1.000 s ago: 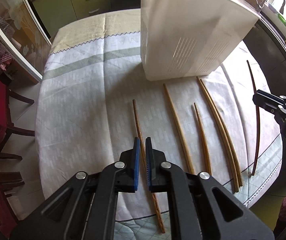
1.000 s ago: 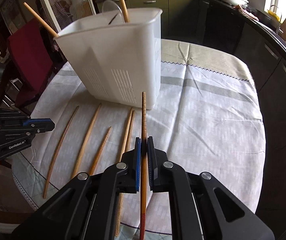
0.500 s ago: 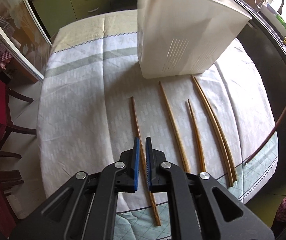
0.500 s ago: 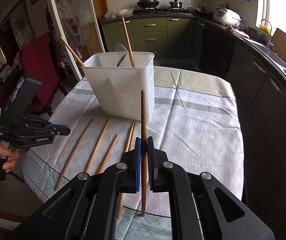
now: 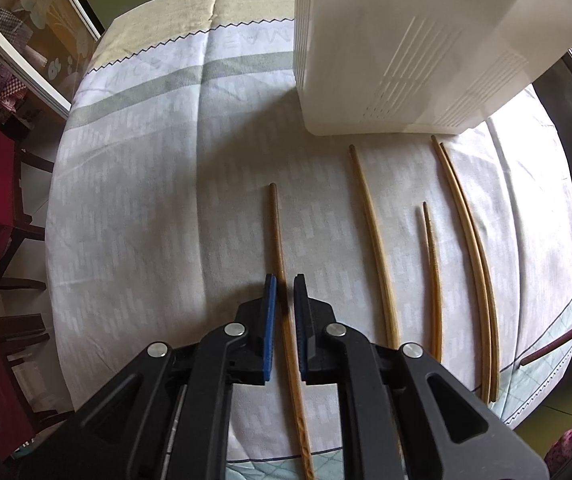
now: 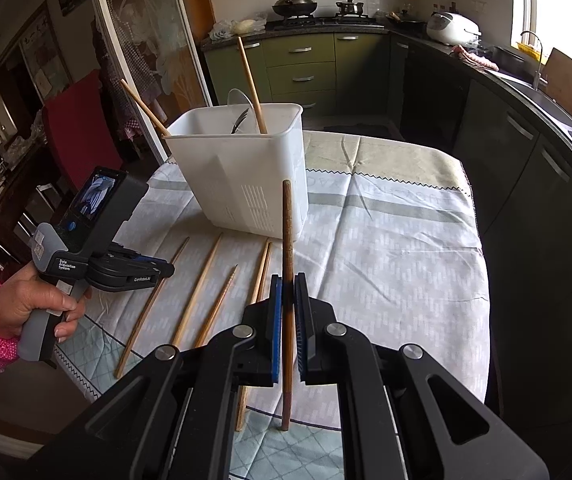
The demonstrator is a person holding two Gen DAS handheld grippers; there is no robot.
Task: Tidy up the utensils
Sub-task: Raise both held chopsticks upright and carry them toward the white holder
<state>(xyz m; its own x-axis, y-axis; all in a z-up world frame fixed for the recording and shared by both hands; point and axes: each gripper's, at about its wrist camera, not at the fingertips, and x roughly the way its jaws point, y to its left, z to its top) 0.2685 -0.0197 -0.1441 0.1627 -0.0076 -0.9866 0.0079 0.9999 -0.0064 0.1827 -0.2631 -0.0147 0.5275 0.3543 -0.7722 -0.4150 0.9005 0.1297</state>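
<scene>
- Chopsticks lie in a row on the tablecloth point(image 5: 145, 200), all on the near side of the white bin point(image 5: 386, 60), each pointing roughly toward it.
- Left gripper point(image 5: 283, 280), held in a hand point(image 6: 25, 300) with a pink dotted sleeve, points straight down over the end of the row farthest out to the bin's left. Its jaws are just easing apart, only a narrow gap. A brown chopstick point(image 5: 275, 220) runs between them, flat on the cloth, with a sliver of daylight on each side, so the pads do not pinch it.
- Next toward the bin comes a pale chopstick point(image 5: 370, 220), long, smooth and light tan. Its far tip stops just short of the bin's base.
- Beside that lies a short chopstick point(image 5: 432, 264), tapering to a fine point, with its tip well back from the bin.
- Then come the paired chopsticks point(image 5: 466, 240), two long slim ones lying side by side and touching along most of their length. Their tips are near the bin's front corner.
- Right gripper point(image 6: 288, 280) is clamped tight on a dark chopstick point(image 6: 287, 220), reddish brown. It is lifted off the cloth and stands in front of the bin's right corner.
- Inside the bin, two light wooden sticks point(image 6: 251, 80) lean out over the rim, one upright and one slanting out to the left.
</scene>
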